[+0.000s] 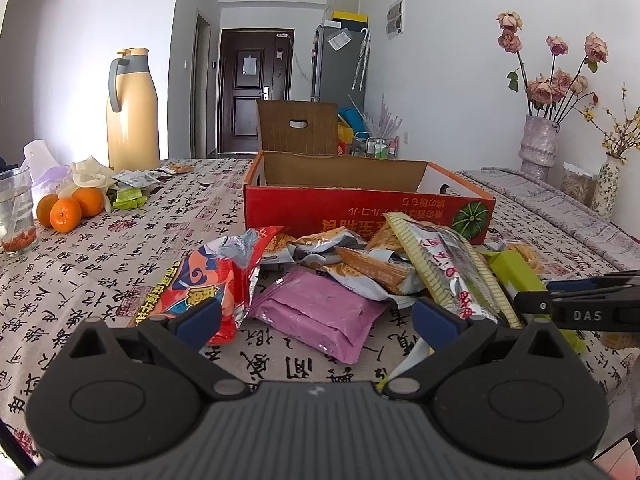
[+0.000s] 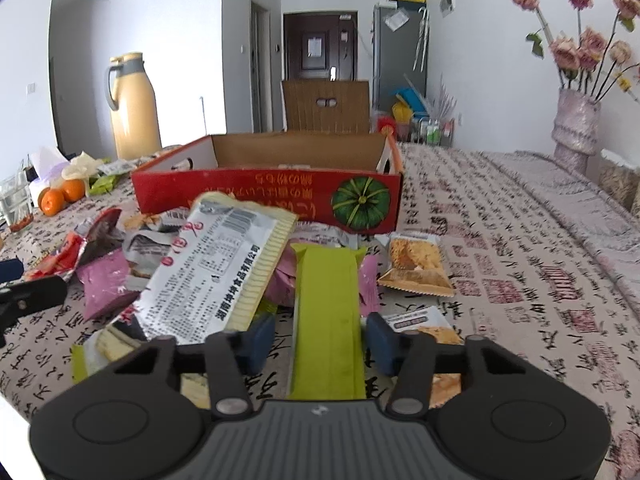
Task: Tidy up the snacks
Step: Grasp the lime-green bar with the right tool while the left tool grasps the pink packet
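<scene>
Right gripper [image 2: 318, 346]: I have it around the green packet [image 2: 326, 320]; the pads look close on its sides, but I cannot tell if they press.
Left gripper [image 1: 316, 320]: released, hovering above the purple packet [image 1: 320, 312].
Where: green packet lies near the table's front edge, before the red box [image 2: 240, 192].
Axis: long side runs straight away from me, pointing at the box.
Risk: I judge a loose pinch could let it slide out, or drag the silver packet [image 2: 216, 268] leaning beside it.

- Bright, even daylight; soft shadows on the table [image 1: 120, 264].
- Fisheye bends walls; corners go dark.
- Right view slightly blurred; glare behind the jug [image 2: 134, 108].
</scene>
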Motion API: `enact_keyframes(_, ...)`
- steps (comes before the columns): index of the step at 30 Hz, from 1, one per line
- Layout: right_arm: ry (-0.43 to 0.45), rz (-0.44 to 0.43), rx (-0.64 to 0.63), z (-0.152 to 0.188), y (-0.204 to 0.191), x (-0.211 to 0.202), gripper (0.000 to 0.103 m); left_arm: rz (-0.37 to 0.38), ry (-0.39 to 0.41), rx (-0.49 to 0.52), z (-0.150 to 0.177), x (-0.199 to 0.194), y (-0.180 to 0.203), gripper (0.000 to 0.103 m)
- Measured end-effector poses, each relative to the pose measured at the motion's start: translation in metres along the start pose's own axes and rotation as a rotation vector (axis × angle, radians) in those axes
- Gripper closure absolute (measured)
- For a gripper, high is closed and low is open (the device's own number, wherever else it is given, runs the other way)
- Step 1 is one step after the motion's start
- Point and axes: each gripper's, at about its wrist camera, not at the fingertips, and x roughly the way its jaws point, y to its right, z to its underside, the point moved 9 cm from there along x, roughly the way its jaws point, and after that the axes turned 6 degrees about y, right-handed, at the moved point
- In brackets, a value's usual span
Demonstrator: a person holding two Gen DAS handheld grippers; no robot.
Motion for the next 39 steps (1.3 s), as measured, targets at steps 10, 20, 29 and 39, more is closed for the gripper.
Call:
enact_keyframes(10,-0.063,0.002,0.030,0.011,0.005,0.019,0.066,-0.002,-0.019,-0.002,0.002,0.010,-0.002,0.000)
enact_keyframes(20,-0.011,0.024,0.080,0.001,0.011,0.005,0.067,0.024,-0.037,0.080,-0.005,0.018,0.005,0.000)
enact_keyframes(29,0.019,0.029,0.109,-0.004,0.012,-0.004,0.067,0.110,-0.185,0.245,-0.004,0.053,0.021,0.000)
enact_keyframes(39,0.013,0.035,0.122,-0.003,0.013,0.000,0.067,0.178,-0.319,0.236,0.004,0.086,0.013,0.000)
